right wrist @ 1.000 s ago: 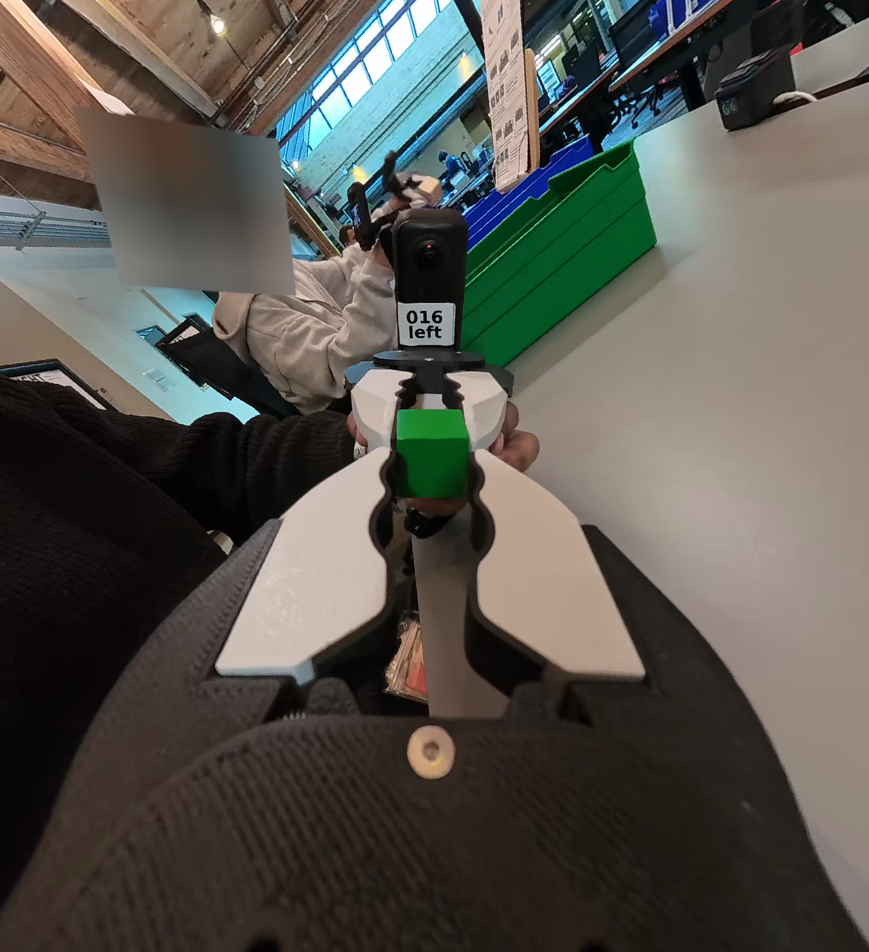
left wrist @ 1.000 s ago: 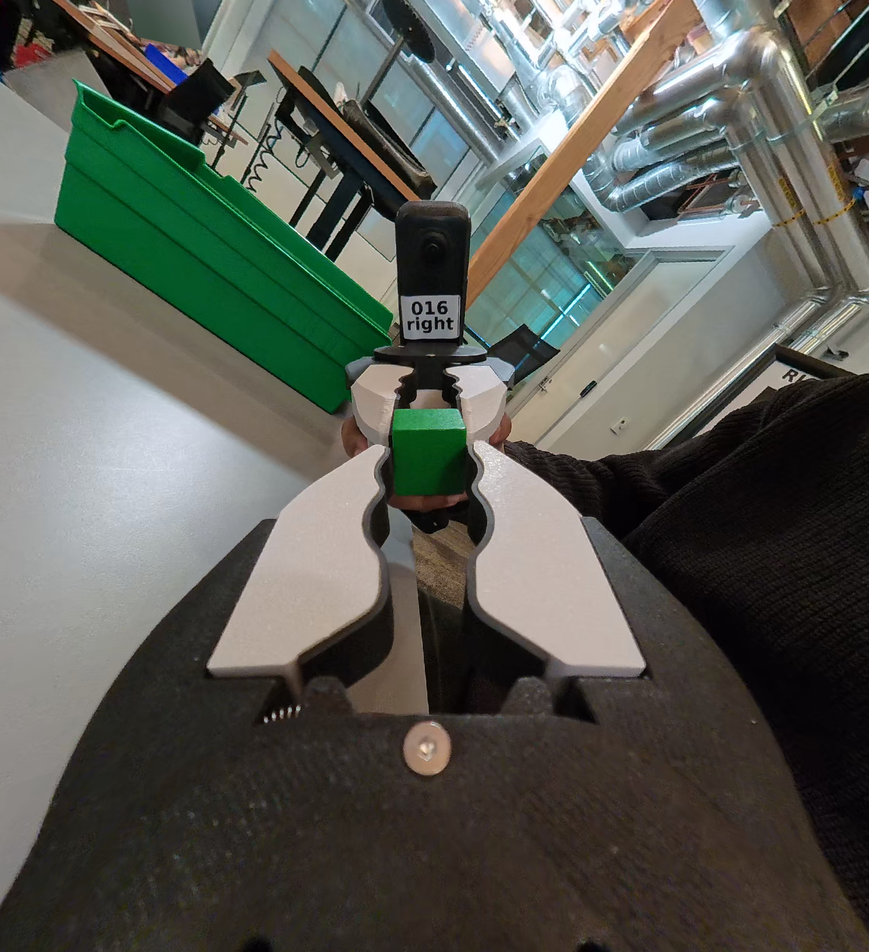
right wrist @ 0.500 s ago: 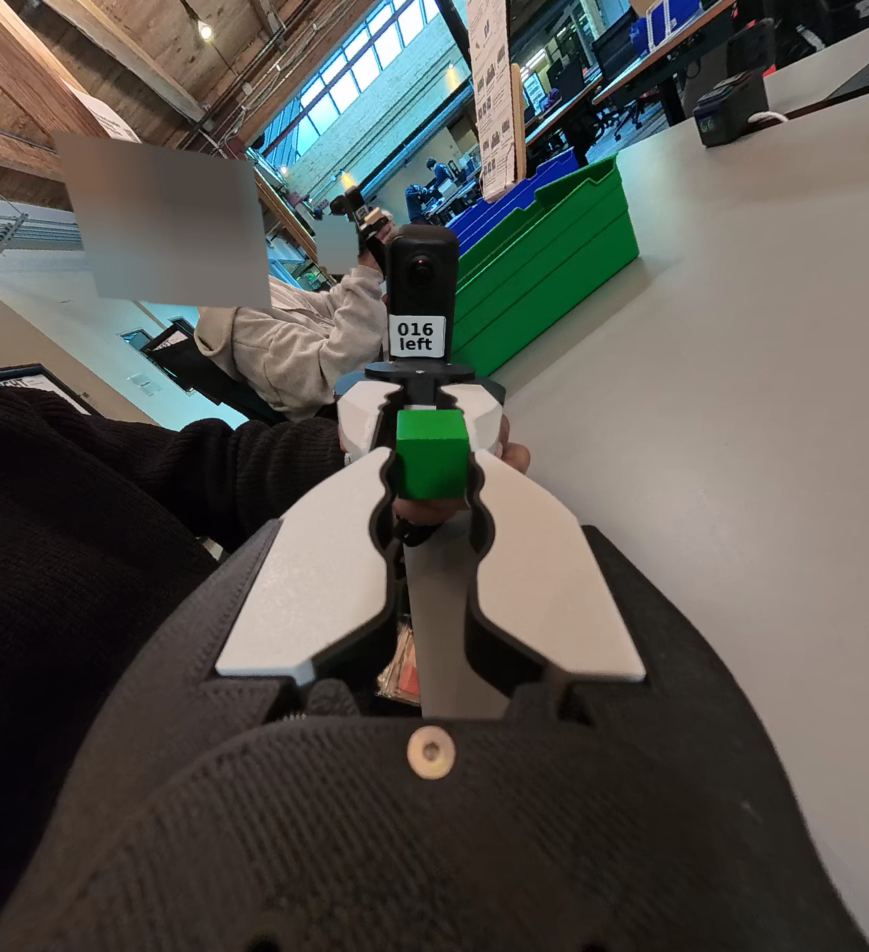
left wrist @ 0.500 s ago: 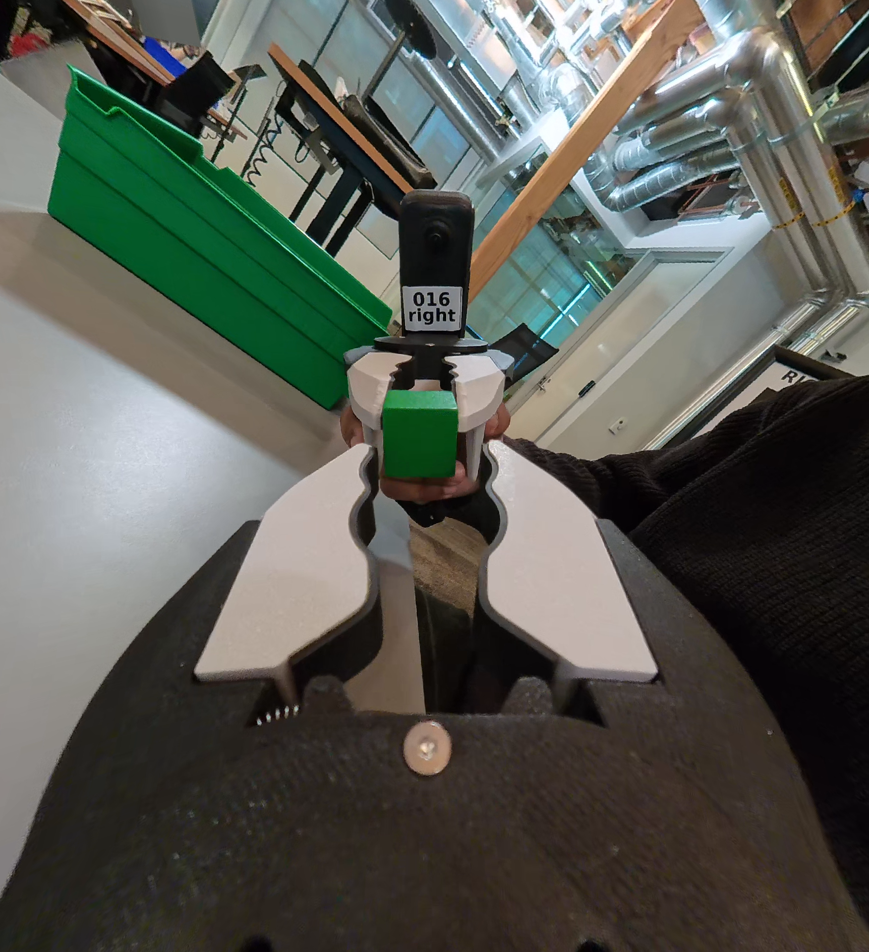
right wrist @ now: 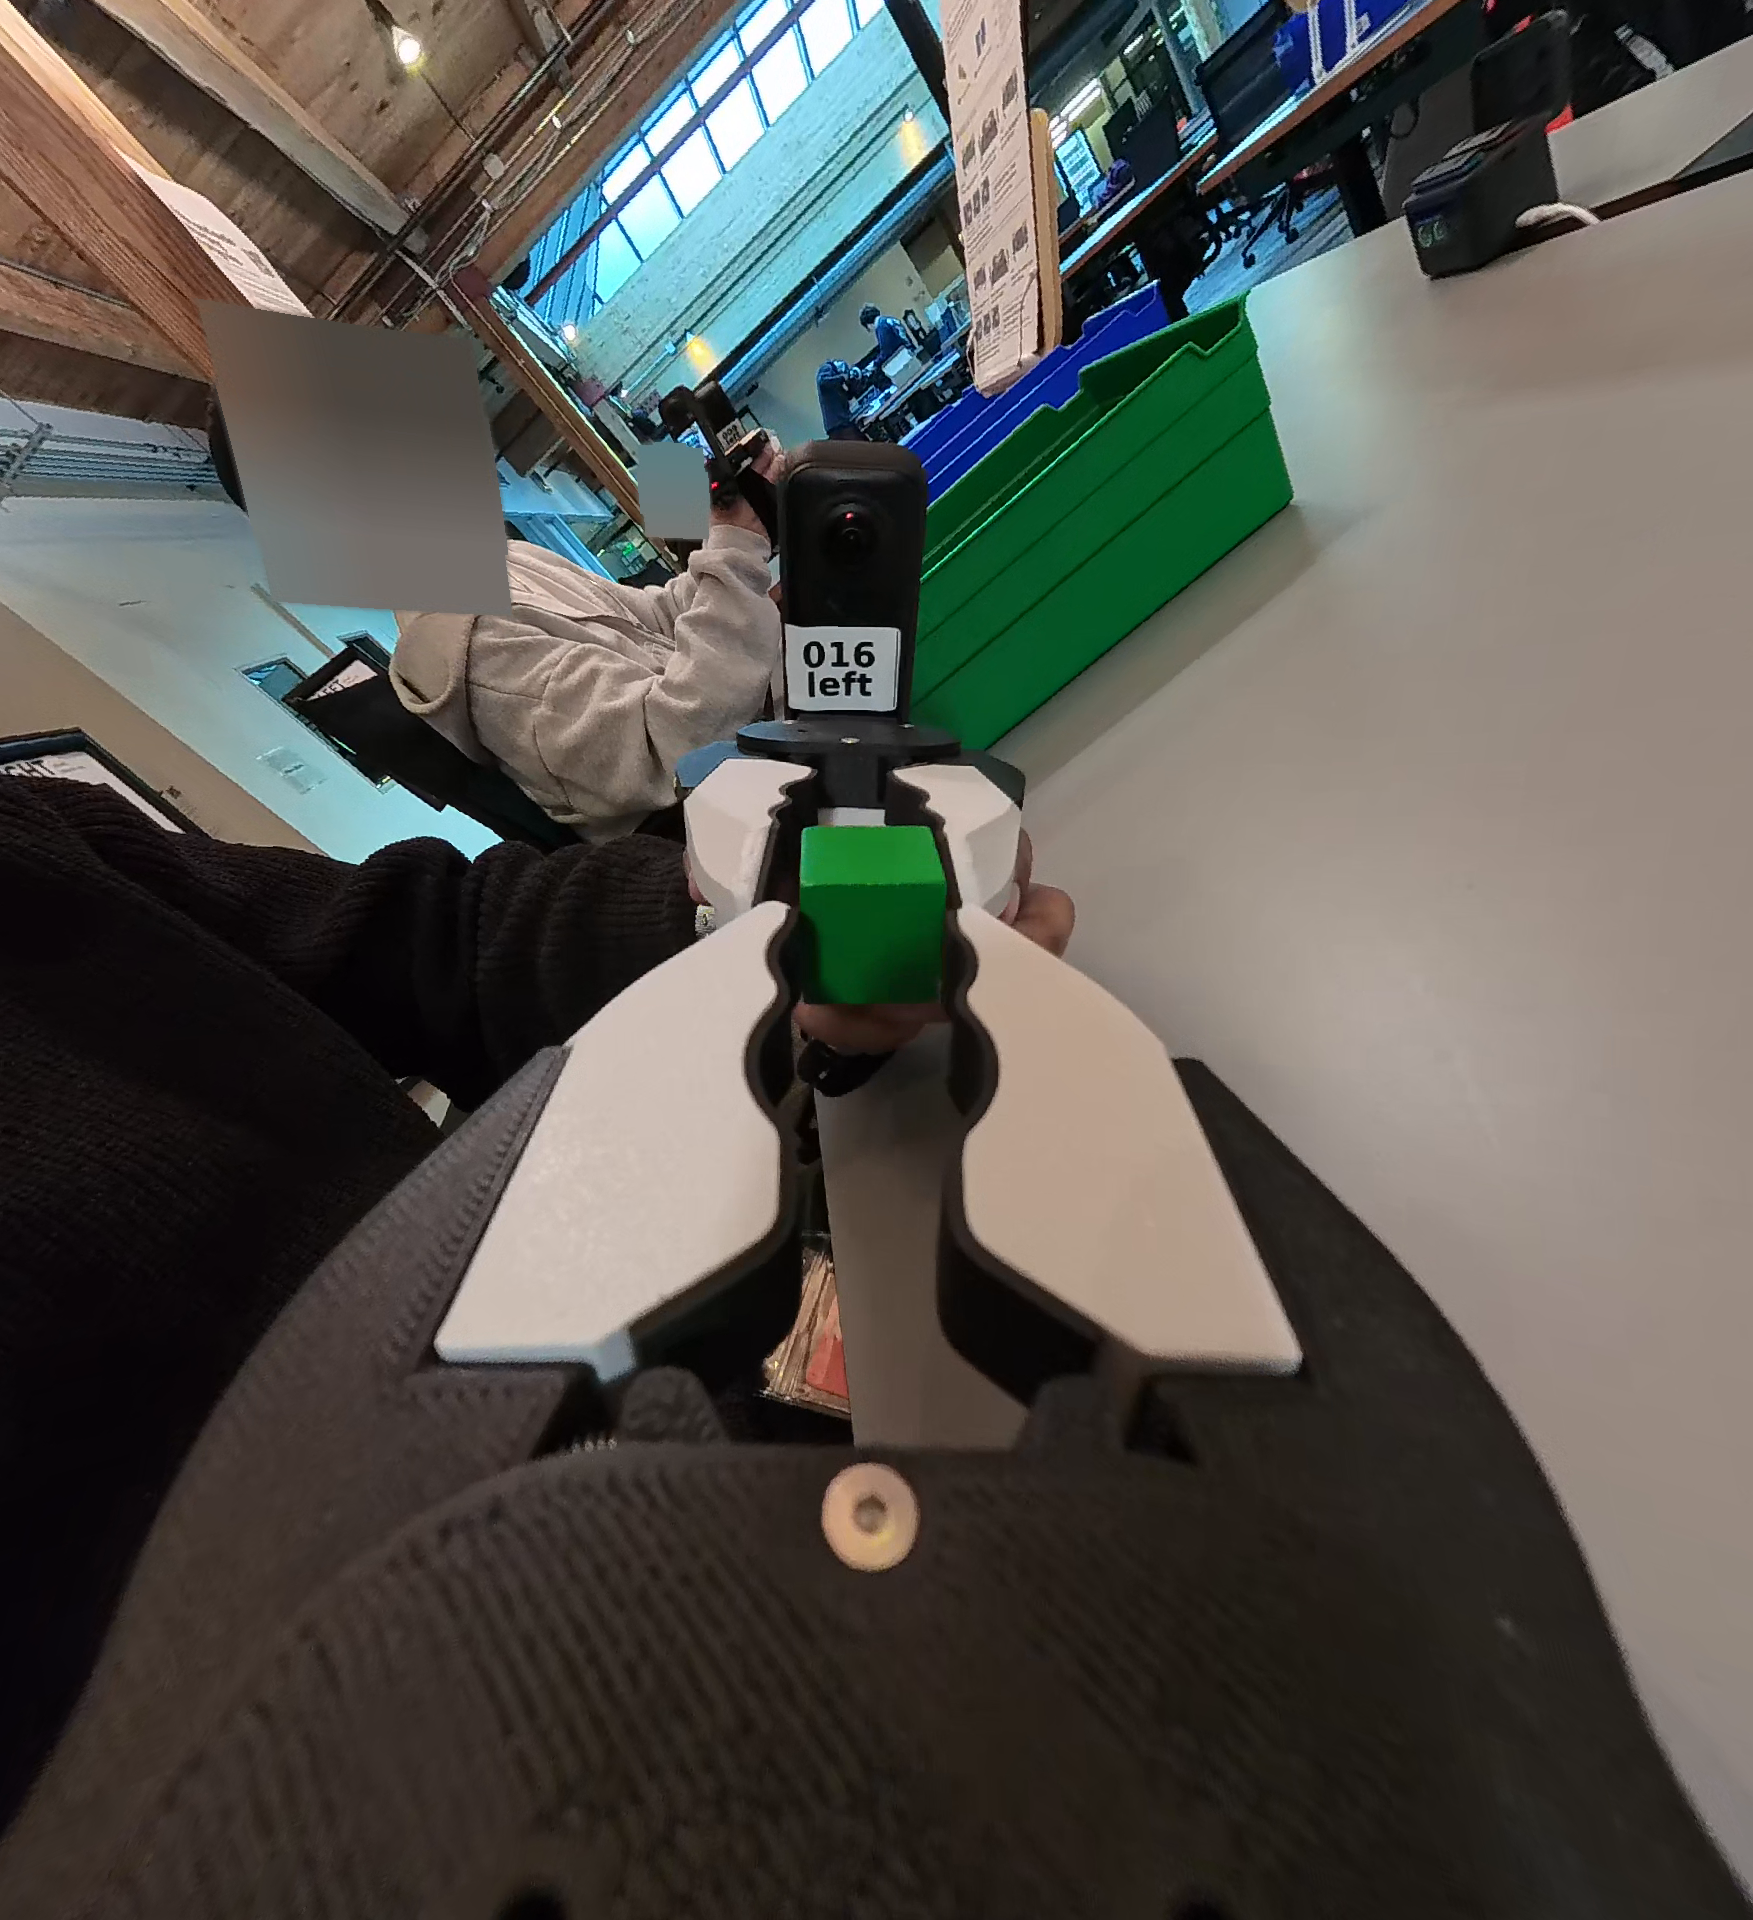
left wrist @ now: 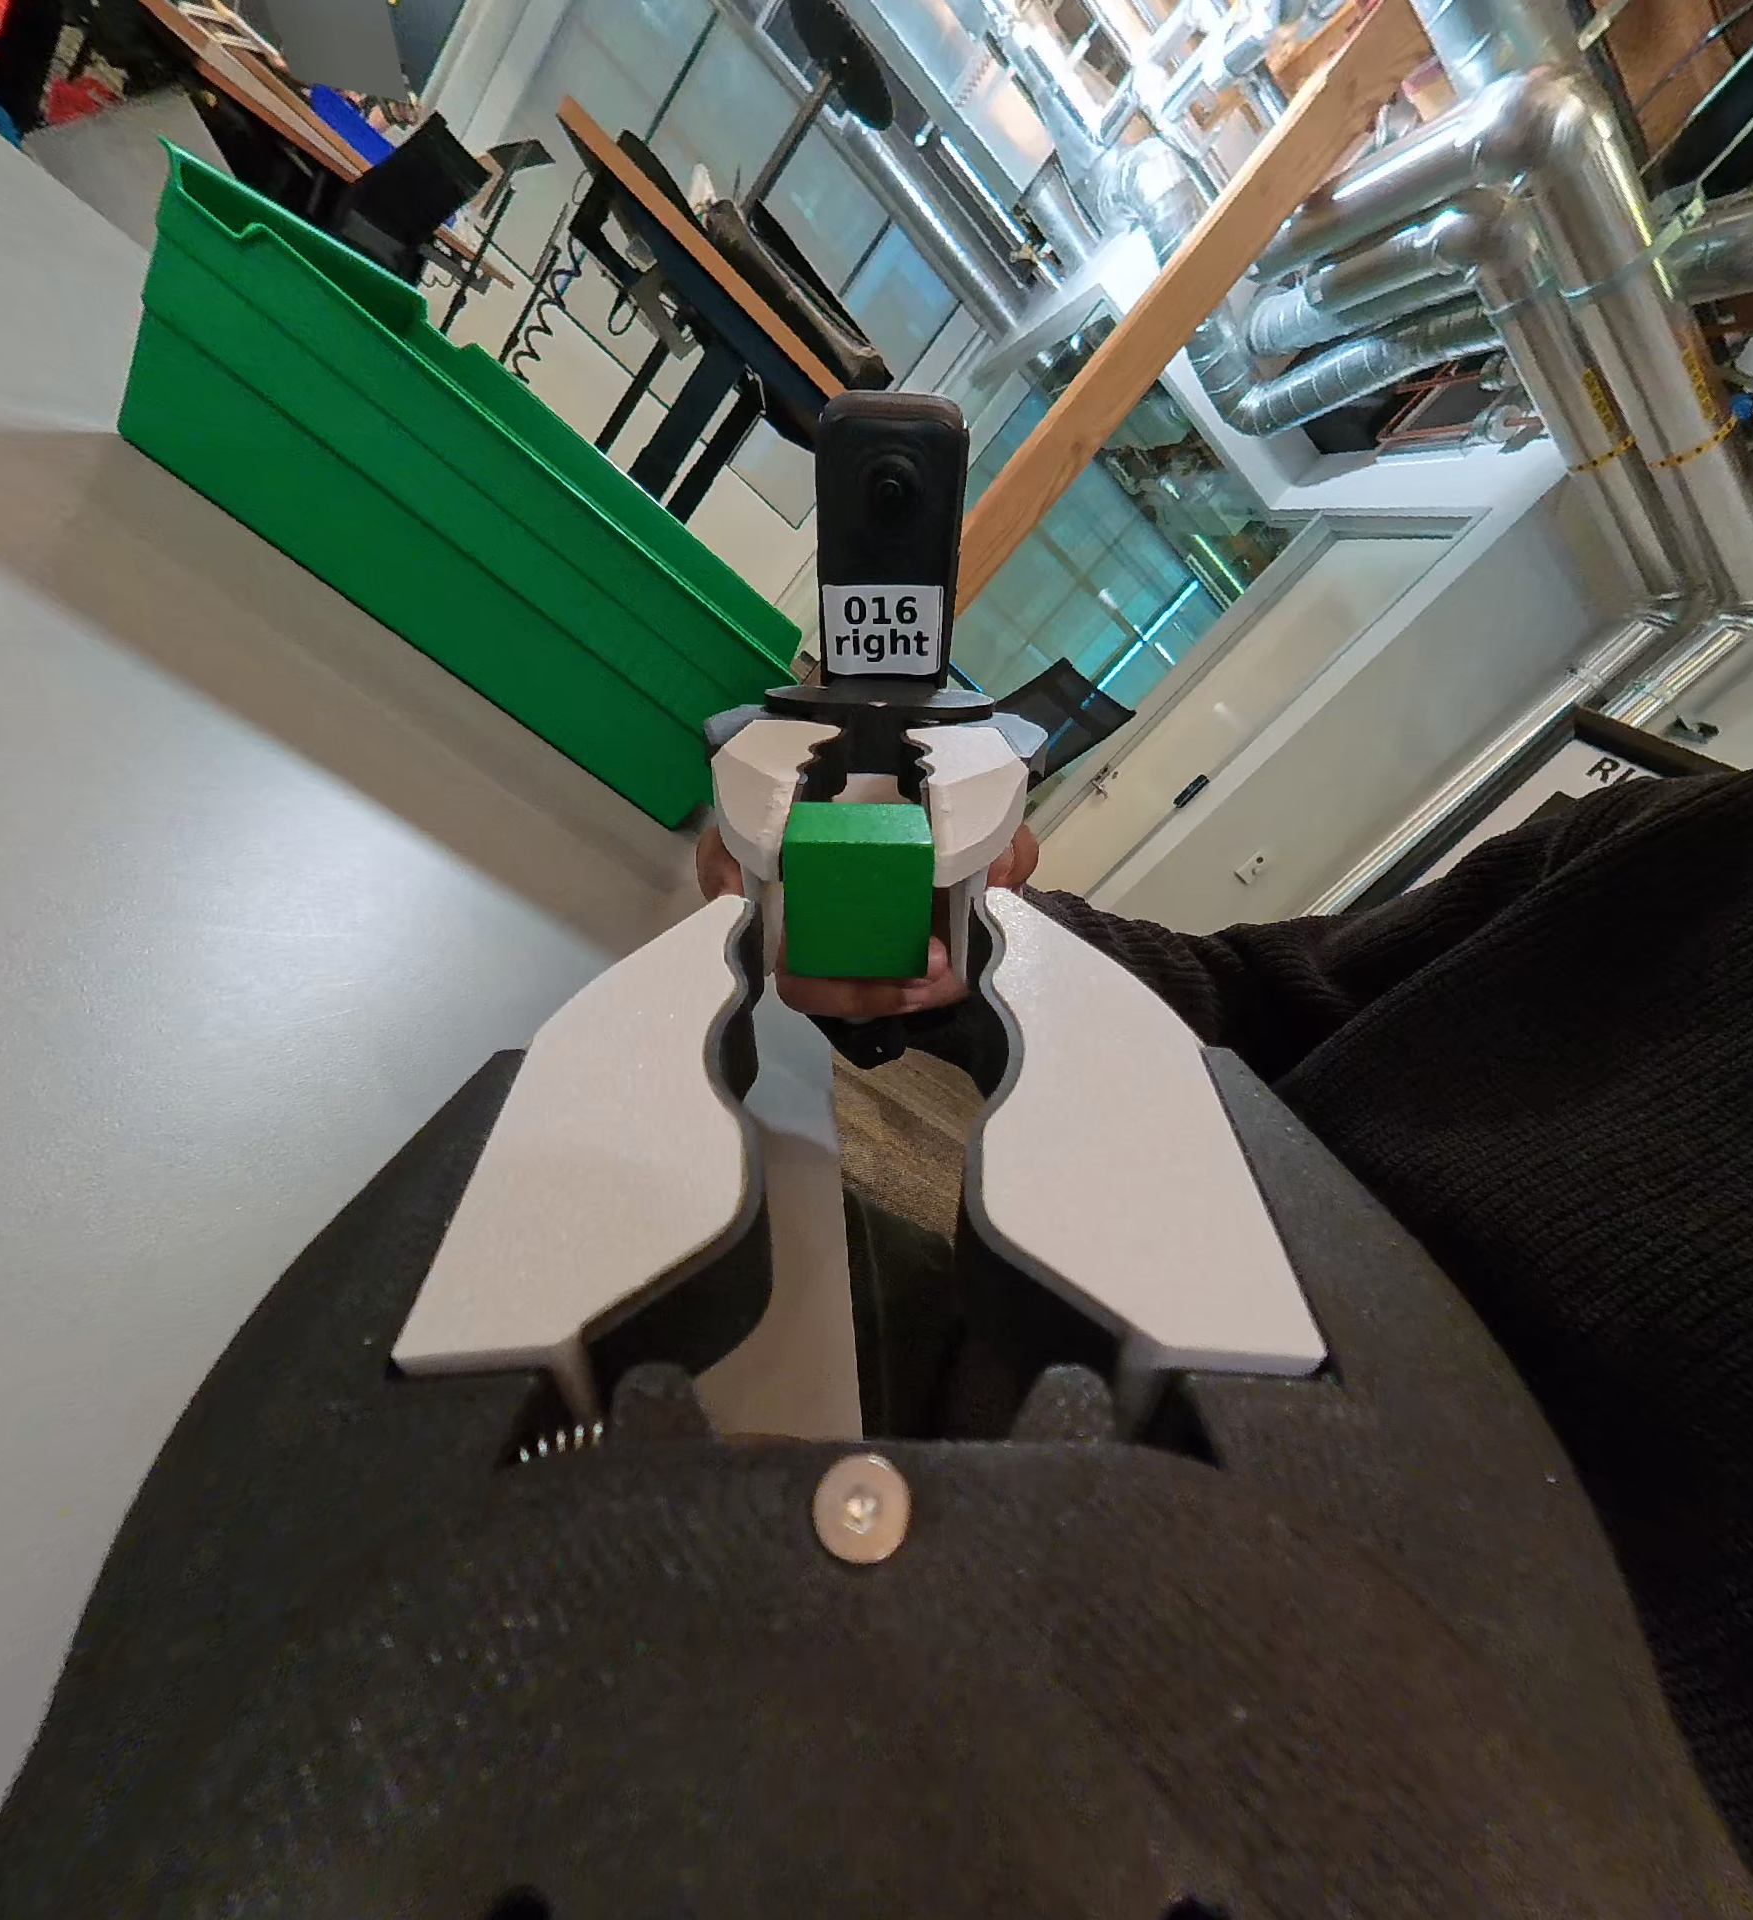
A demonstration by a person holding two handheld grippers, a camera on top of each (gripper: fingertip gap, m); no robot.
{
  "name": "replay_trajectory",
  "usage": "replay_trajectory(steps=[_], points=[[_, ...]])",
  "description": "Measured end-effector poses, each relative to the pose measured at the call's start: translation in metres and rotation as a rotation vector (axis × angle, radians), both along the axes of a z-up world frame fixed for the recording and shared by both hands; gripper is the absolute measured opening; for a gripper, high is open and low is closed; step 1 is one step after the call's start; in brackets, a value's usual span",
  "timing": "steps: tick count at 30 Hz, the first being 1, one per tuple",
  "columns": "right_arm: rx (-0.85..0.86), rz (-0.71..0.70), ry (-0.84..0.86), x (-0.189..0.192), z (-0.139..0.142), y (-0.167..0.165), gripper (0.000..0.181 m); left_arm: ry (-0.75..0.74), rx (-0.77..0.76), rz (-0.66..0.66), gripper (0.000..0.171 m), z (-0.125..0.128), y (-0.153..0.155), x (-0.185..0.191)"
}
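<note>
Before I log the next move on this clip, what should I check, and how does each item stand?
1. Grip: right gripper shut on the green cube: ok.
2. Release: left gripper open, gaps either side of the cube: ok.
3. Cube off the table: ok.
4. How deep the cube sits in the right gripper: cannot tell.
5. The green bin lies apart from both grippers: ok.

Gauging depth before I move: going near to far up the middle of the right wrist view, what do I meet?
Right fingers → cube clamped between them → left gripper, open → green bin.
</note>
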State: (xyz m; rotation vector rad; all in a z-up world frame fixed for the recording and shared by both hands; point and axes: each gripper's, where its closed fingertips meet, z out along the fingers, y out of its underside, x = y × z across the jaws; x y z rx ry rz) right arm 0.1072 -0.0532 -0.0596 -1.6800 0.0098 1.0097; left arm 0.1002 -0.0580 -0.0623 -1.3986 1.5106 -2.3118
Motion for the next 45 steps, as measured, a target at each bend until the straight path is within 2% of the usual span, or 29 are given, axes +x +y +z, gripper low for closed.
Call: replay_trajectory(steps=[8, 45], points=[[-0.007, 0.004, -0.036, -0.0029, -0.0026, 0.0004, 0.026, 0.006, 0.016, 0.009, 0.027, -0.0022, 0.0004, 0.0010], [-0.005, -0.002, -0.008, -0.0015, -0.0014, 0.0010, 0.026, 0.001, 0.007, 0.016, 0.026, -0.0001, 0.0031, 0.0014]])
